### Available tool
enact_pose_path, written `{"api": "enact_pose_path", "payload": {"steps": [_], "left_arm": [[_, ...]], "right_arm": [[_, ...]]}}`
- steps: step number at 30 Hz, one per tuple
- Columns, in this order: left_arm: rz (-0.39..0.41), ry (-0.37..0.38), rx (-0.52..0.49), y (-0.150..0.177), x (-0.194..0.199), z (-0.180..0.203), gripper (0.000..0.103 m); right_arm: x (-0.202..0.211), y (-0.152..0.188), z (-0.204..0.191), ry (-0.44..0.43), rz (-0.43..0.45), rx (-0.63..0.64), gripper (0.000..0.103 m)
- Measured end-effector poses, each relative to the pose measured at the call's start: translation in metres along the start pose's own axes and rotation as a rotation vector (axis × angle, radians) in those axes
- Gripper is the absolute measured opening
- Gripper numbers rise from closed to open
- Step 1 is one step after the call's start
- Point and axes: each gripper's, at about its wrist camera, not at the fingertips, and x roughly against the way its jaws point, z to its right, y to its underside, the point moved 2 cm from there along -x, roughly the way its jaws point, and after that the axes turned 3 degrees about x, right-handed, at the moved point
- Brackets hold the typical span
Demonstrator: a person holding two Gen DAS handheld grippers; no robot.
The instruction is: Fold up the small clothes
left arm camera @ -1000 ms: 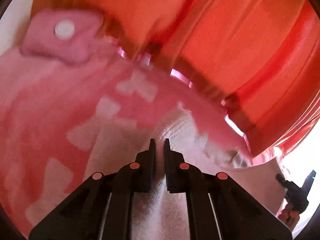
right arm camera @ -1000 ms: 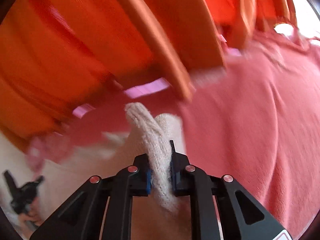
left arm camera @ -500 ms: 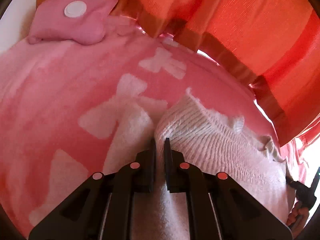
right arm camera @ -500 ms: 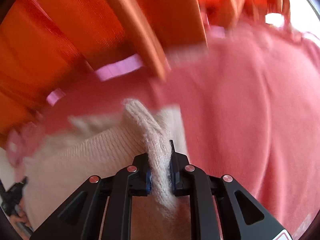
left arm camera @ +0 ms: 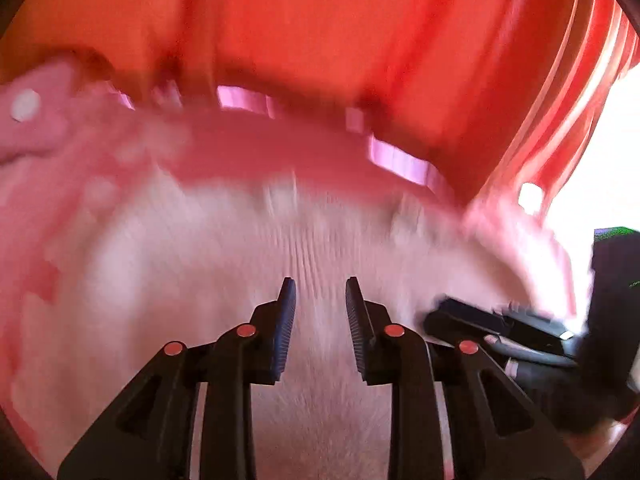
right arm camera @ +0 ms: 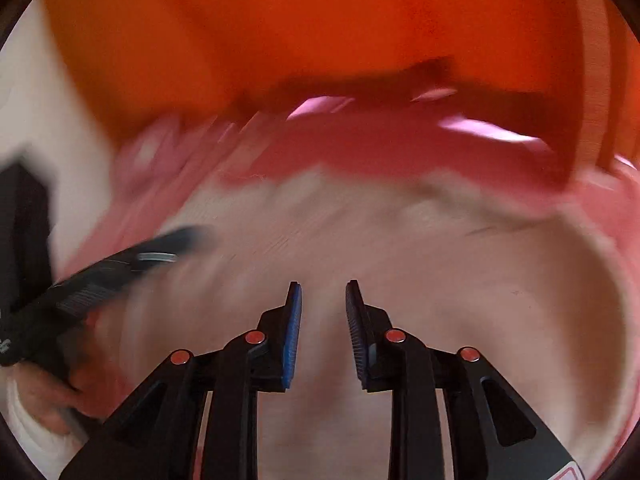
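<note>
Both grippers, left [left arm camera: 320, 298] and right [right arm camera: 323, 300], hovering parted, empty, over cream ribbed-knit garment [left arm camera: 248, 248]; fold apparently laid, next regrasping an edge.

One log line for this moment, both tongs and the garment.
left tongs: open, empty | right tongs: open, empty | cream knitted garment: lying on pink blanket | frames: motion-blurred

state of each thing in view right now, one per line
left gripper: open, nothing between the fingers
right gripper: open, nothing between the fingers
cream knit garment: lying on the pink blanket, not gripped
pink blanket: spread under the garment
orange curtain: hanging behind the blanket
</note>
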Motion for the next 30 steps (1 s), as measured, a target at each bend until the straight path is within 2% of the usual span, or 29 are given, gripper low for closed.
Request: {"api": "enact_pose_path", "payload": {"steps": [1,3,5,6,7,8,9,10,12,13,14,16,18,20,21,22,23,24,25,27,29,30], "left_arm": [[-0.046,-0.032,-0.006,0.006,-0.012,-0.002,0.025],[-0.042,-0.016,0.008,0.007,-0.016,-0.013,0.024],[-0.02,-0.031,0.051,0.0,-0.008,-0.03,0.023],[-0.008,-0.045,0.078,-0.003,-0.003,-0.04,0.023],[-0.004,-0.06,0.111,-0.005,0.002,-0.055,0.023],[0.001,-0.071,0.136,-0.007,0.006,-0.064,0.023],[0.011,-0.085,0.169,-0.008,0.01,-0.076,0.022],[0.024,-0.098,0.201,-0.011,0.014,-0.086,0.021],[0.08,-0.154,0.267,-0.018,0.026,-0.105,0.025],[0.108,-0.177,0.29,-0.022,0.03,-0.112,0.03],[0.137,-0.178,0.322,-0.028,0.032,-0.12,0.04],[0.169,-0.167,0.37,-0.035,0.033,-0.127,0.056],[0.154,-0.112,0.387,-0.038,0.024,-0.129,0.059],[0.123,-0.103,0.369,-0.037,0.014,-0.124,0.058],[0.107,-0.111,0.342,-0.036,0.008,-0.12,0.057],[0.089,-0.122,0.314,-0.036,0.002,-0.118,0.042],[0.081,-0.156,0.286,-0.036,-0.001,-0.117,0.019],[0.089,-0.165,0.279,-0.036,0.0,-0.117,0.012],[0.121,-0.143,0.302,-0.039,0.008,-0.118,0.009],[0.175,-0.101,0.32,-0.044,0.023,-0.118,0.008],[0.211,-0.135,0.272,-0.048,0.03,-0.115,0.008],[0.196,-0.152,0.263,-0.048,0.025,-0.116,0.008]], "right_arm": [[-0.01,0.004,-0.003,0.023,-0.035,0.036,0.016],[-0.016,0.006,0.02,0.087,-0.057,0.012,0.012],[-0.005,0.0,0.062,0.099,-0.043,-0.108,0.006],[0.006,-0.001,0.095,0.132,-0.027,-0.2,0.0],[0.015,0.0,0.117,0.164,-0.013,-0.272,0.0],[0.031,0.005,0.153,0.292,-0.001,-0.381,0.002],[0.045,0.012,0.184,0.417,0.006,-0.464,0.009],[0.055,0.019,0.201,0.433,0.023,-0.522,0.002],[0.076,0.027,0.23,0.309,0.114,-0.676,0.0],[0.082,0.026,0.233,0.304,0.151,-0.704,0.013],[0.09,0.023,0.233,0.353,0.181,-0.702,0.021],[0.091,0.012,0.224,0.392,0.202,-0.629,0.051],[0.078,0.002,0.215,0.362,0.186,-0.573,0.054],[0.05,-0.005,0.203,0.331,0.108,-0.515,0.054],[0.036,-0.005,0.198,0.366,0.053,-0.482,0.054],[0.029,0.0,0.198,0.412,0.021,-0.455,0.043],[0.023,-0.001,0.196,0.443,0.02,-0.431,0.033],[0.028,-0.005,0.193,0.438,0.056,-0.429,0.009],[0.037,-0.008,0.192,0.399,0.098,-0.454,0.01],[0.068,-0.015,0.193,0.313,0.236,-0.512,0.009],[0.083,-0.012,0.201,0.323,0.274,-0.529,0.009],[0.077,-0.01,0.207,0.336,0.246,-0.542,0.009]]}}
